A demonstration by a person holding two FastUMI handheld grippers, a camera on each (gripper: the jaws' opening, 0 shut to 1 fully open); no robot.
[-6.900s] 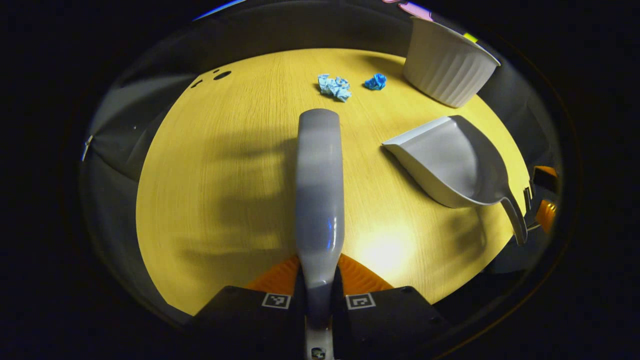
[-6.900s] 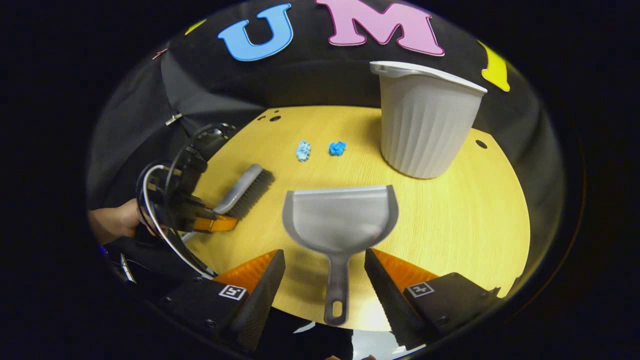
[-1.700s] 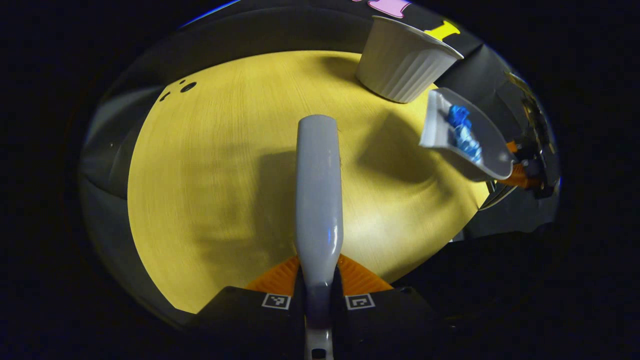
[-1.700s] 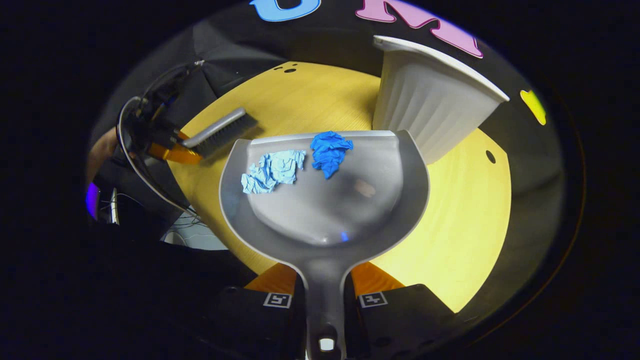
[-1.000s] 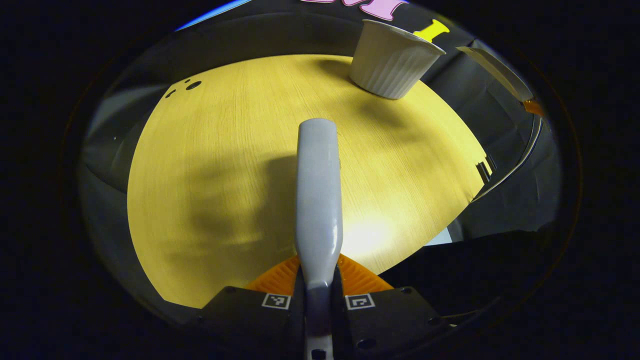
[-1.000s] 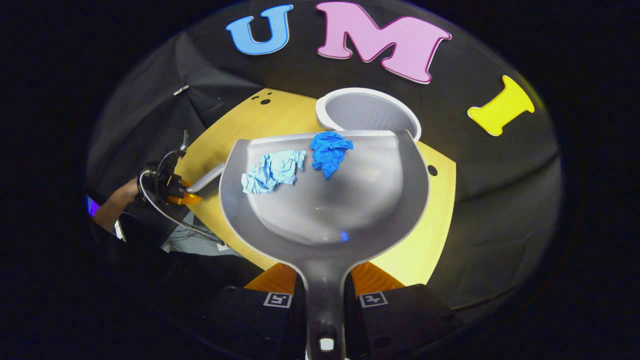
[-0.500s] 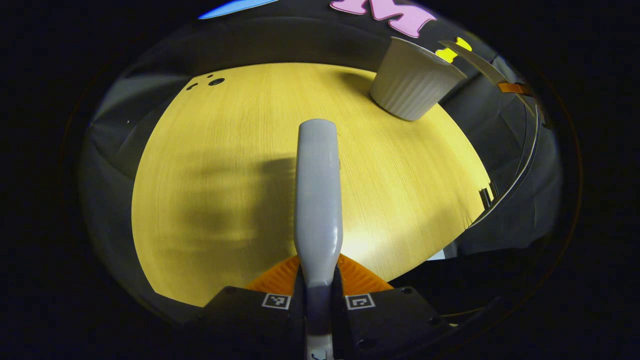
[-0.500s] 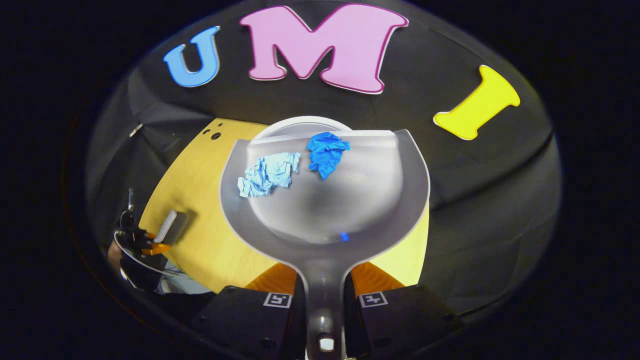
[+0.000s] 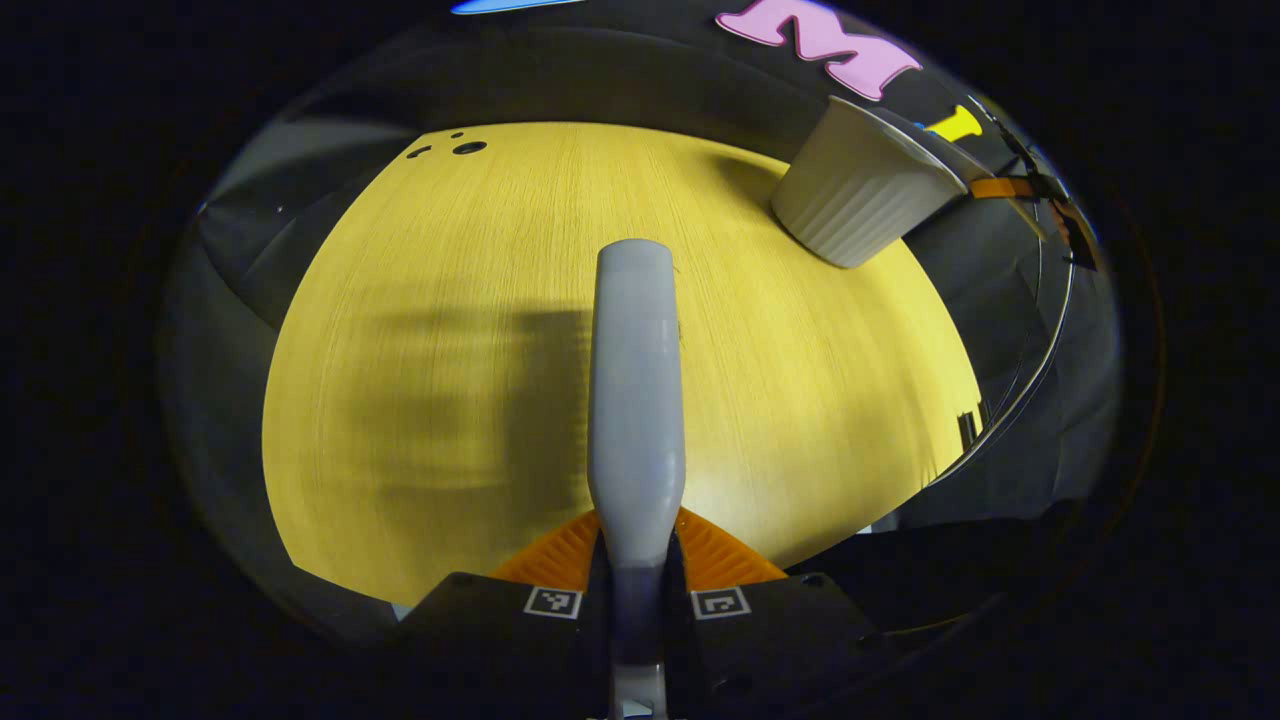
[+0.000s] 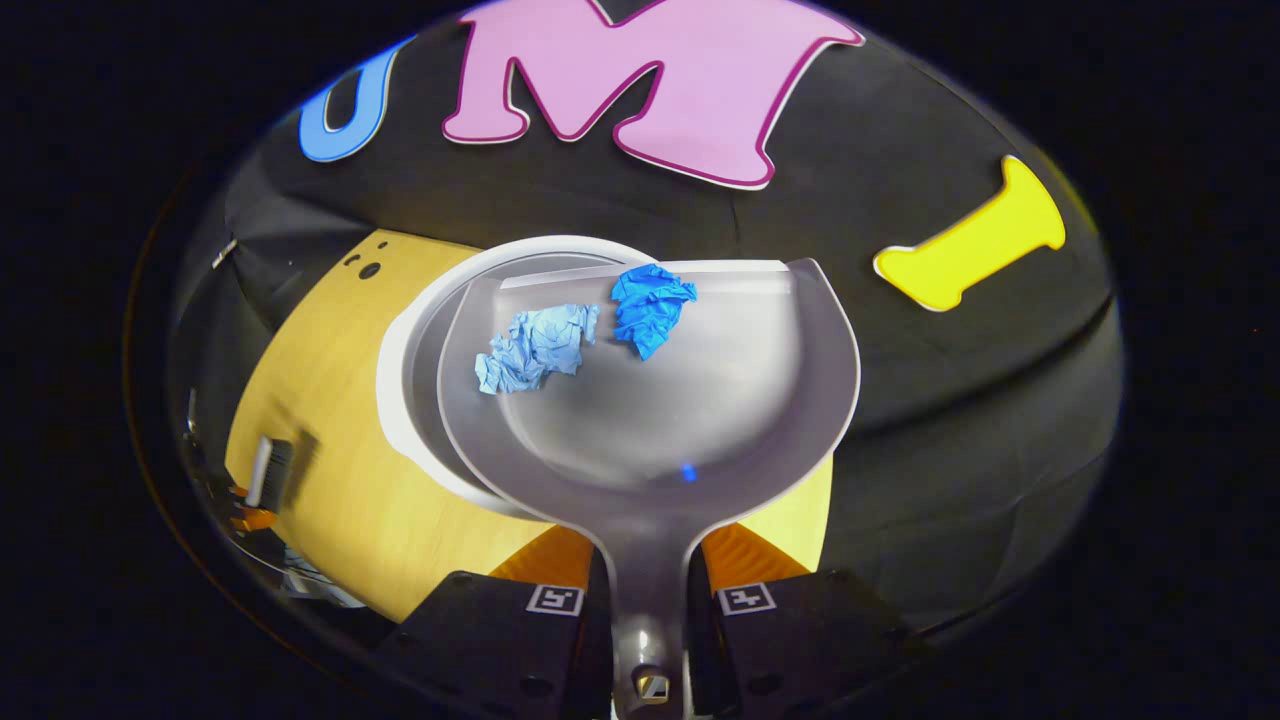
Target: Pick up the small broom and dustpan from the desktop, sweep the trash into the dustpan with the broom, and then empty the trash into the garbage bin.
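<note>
The dustpan [image 10: 650, 400] is now held over the open mouth of the garbage bin [image 10: 400, 380], and the right gripper [image 10: 648, 590] has both fingers clamped on its handle. A moment ago the bin stood ahead of the pan and only part of its rim was visible behind the front lip; now the white rim curves out from under the left side of the pan, so the pan has come nearer and above the bin. The two pieces of trash, a pale blue paper ball [image 10: 535, 345] and a darker blue paper ball [image 10: 650, 305], lie close to the front lip of the pan, which is above the inside of the bin. Neither has slid yet. I judge that sweeping is finished and only tipping remains: the pan needs to tilt forward so the balls drop inside the rim. The left gripper [image 9: 635, 560] has its fingers closed on the small broom [image 9: 635, 400], held above the desktop [image 9: 450, 300] well apart from the bin.
</note>
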